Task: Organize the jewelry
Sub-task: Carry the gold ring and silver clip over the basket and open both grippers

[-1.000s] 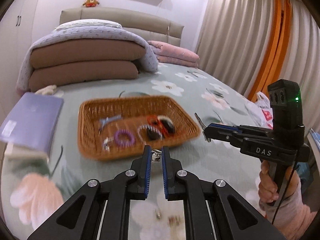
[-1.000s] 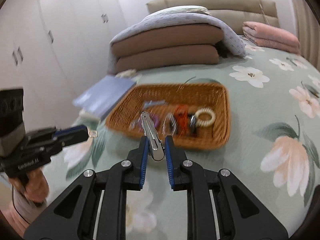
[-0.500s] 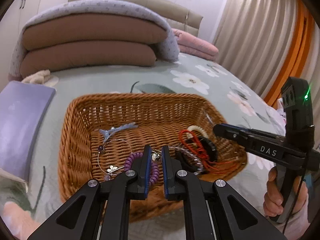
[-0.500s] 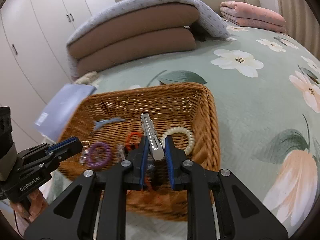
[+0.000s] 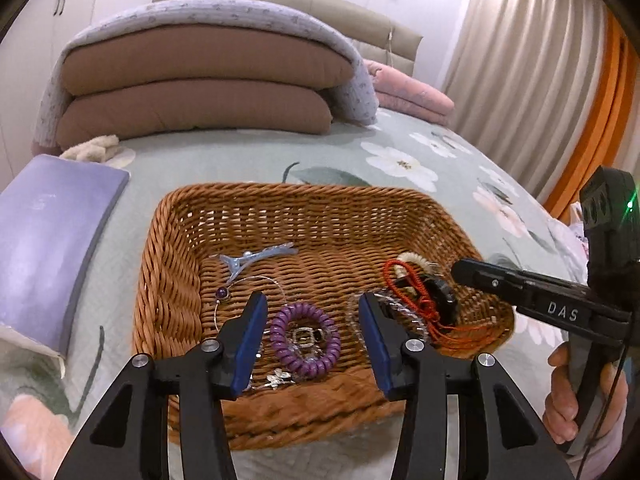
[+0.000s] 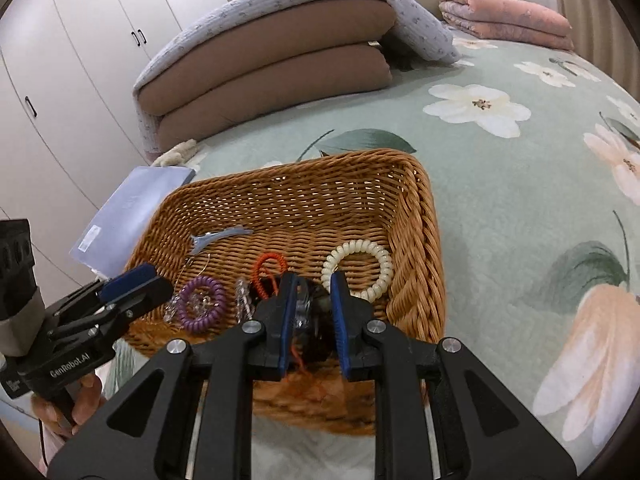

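Note:
A brown wicker basket (image 5: 168, 264) (image 6: 420, 216) sits on the flowered bedspread. It holds a purple coil hair tie (image 5: 306, 338) (image 6: 202, 298), a small silver piece (image 5: 304, 335) inside that coil, a blue hair clip (image 5: 256, 258) (image 6: 220, 236), a red cord (image 5: 416, 296), a white coil bracelet (image 6: 358, 270) and clear bead bracelets. My left gripper (image 5: 312, 340) is open and empty over the basket's near side. My right gripper (image 6: 314, 312) is open over the basket's near right part, with a silver clip (image 6: 304, 308) lying between its fingers.
A lilac book (image 5: 44, 240) (image 6: 132, 216) lies left of the basket. Folded brown quilts under a grey blanket (image 5: 208, 80) are stacked behind. Pink bedding (image 6: 504, 16) lies at the back right, curtains (image 5: 520, 60) on the right, white wardrobes (image 6: 60, 60) on the left.
Both grippers moved over the basket and opened. The left let go of the small silver piece, which now lies in the purple coil; the right let go of the silver clip.

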Tool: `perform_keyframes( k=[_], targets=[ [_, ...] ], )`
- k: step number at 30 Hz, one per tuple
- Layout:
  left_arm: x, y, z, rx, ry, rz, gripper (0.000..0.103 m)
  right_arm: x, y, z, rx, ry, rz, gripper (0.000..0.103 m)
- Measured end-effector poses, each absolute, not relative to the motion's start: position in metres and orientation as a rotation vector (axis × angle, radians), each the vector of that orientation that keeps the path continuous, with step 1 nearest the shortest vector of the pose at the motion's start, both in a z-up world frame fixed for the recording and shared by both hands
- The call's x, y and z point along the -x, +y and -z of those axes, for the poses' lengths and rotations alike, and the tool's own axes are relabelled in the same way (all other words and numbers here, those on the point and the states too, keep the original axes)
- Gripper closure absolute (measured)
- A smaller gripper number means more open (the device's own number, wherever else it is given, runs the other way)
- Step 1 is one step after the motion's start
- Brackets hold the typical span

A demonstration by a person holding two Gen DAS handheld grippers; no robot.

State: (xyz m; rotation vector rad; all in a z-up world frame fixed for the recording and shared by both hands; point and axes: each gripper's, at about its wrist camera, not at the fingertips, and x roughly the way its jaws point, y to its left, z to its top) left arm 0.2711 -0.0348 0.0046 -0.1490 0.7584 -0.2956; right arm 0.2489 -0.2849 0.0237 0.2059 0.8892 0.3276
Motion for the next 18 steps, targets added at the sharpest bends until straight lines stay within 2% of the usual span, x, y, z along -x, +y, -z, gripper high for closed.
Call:
perform_keyframes(
  k=[9, 12, 16, 17, 18],
  targets=[
    [-0.203, -0.033, -0.035, 0.138, 0.680, 0.346, 0.054, -0.158, -0.284, -0.056, -0.174, 0.783, -0.360, 0.085],
    [-0.164, -0.030, -0.042, 0.129, 0.653, 0.356, 0.054, -0.111, -0.286, -0.070, -0.179, 0.707, -0.387, 0.077],
    [-0.111, -0.021, -0.046, 0.149, 0.632, 0.357, 0.051, -0.052, -0.292, -0.082, -0.192, 0.608, -0.372, 0.038],
    [-0.101, -0.020, -0.046, 0.152, 0.630, 0.357, 0.051, -0.037, -0.295, -0.085, -0.199, 0.579, -0.362, 0.030],
    [-0.090, -0.017, -0.045, 0.156, 0.627, 0.353, 0.051, -0.019, -0.299, -0.087, -0.207, 0.550, -0.347, 0.028]
  ],
)
